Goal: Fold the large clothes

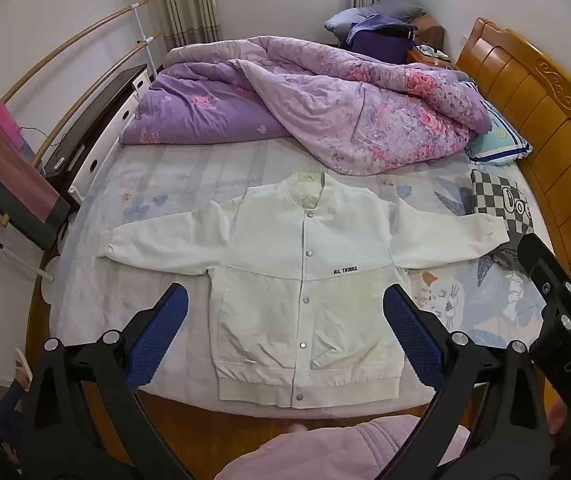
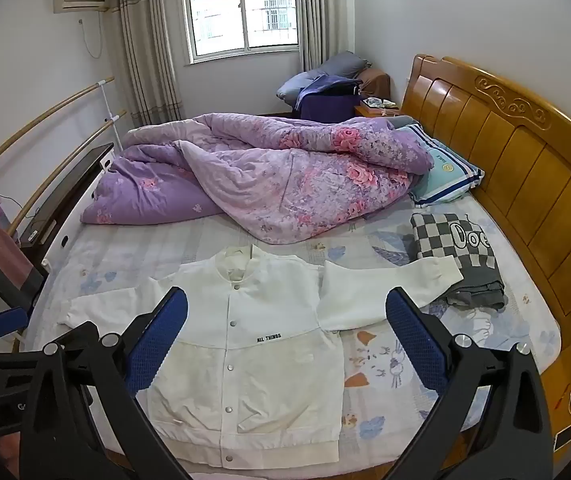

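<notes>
Both tongs, the left gripper (image 1: 285,320) and right gripper (image 2: 285,320), hang released above the bed (image 1: 173,184), grasping nothing. Below them a white jacket (image 1: 301,280) lies flat, buttoned, sleeves spread.
</notes>
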A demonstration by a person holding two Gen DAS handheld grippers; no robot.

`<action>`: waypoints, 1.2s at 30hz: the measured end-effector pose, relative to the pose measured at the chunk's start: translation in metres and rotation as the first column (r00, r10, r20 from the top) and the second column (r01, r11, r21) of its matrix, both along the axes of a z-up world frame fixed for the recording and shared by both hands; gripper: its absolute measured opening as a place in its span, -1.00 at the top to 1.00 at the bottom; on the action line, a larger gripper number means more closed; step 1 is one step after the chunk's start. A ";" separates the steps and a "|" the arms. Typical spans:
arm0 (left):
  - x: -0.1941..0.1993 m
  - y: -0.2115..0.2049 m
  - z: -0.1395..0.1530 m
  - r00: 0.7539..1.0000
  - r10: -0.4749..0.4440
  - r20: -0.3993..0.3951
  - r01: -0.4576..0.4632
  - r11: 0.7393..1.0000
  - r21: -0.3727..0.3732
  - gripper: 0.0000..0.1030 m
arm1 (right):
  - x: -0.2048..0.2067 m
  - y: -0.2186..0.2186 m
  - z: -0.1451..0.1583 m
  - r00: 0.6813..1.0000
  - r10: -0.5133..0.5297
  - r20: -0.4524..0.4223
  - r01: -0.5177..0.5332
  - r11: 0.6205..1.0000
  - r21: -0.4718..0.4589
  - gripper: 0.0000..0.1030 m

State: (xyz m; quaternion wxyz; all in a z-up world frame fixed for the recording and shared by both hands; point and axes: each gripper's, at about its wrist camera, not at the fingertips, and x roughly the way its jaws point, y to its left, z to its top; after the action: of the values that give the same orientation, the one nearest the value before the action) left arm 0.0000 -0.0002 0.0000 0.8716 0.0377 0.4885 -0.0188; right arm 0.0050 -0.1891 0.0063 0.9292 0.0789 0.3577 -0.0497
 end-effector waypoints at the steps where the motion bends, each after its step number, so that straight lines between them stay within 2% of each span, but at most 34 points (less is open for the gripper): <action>1: 0.000 0.000 0.000 1.000 0.000 0.002 0.000 1.000 0.001 -0.90 | 0.000 0.000 0.000 1.000 -0.001 0.001 0.001 1.000 -0.002 -0.85; 36: -0.004 0.011 0.002 1.000 0.002 0.024 -0.003 1.000 0.018 -0.90 | -0.011 -0.006 -0.008 1.000 -0.014 -0.001 0.014 0.999 0.030 -0.85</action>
State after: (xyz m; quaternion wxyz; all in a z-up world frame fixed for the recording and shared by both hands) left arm -0.0042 0.0110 0.0023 0.8771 0.0453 0.4780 -0.0128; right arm -0.0062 -0.1952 -0.0014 0.9274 0.0955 0.3581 -0.0505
